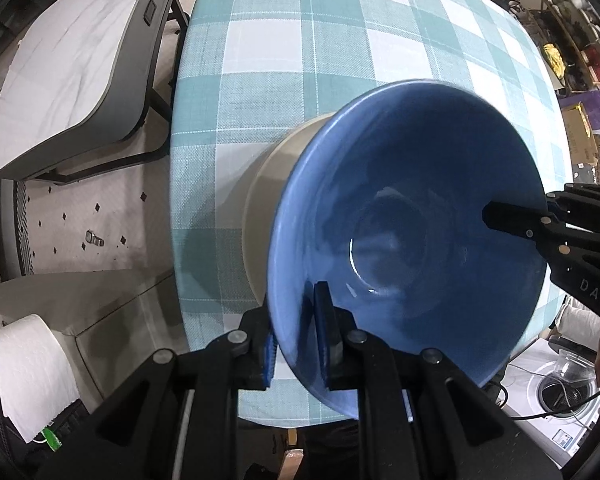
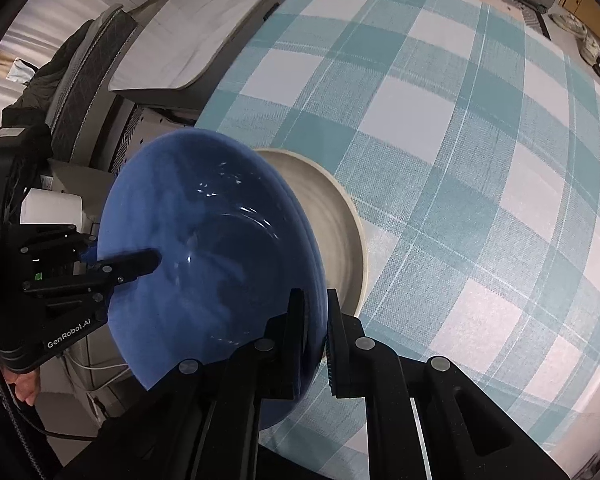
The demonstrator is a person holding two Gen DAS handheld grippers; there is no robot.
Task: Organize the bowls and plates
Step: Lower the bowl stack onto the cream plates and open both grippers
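Observation:
A large blue bowl [image 1: 412, 216] is held in the air above the checked table, tilted, by both grippers. My left gripper [image 1: 296, 344] is shut on its near rim, one finger inside and one outside. My right gripper [image 2: 316, 332] is shut on the opposite rim [image 2: 220, 256]; it also shows in the left wrist view [image 1: 512, 220] at the bowl's right edge. A beige plate [image 2: 336, 216] lies on the cloth under and beyond the bowl, partly hidden; it also shows in the left wrist view [image 1: 268, 184]. The left gripper shows in the right wrist view [image 2: 128, 266].
The table has a teal and white checked cloth [image 1: 300, 40]. A grey-white bench [image 1: 72, 68] stands beside the table's left edge. A paper towel roll [image 1: 28, 368] sits low on the left. Shelves with clutter [image 1: 580, 52] stand at far right.

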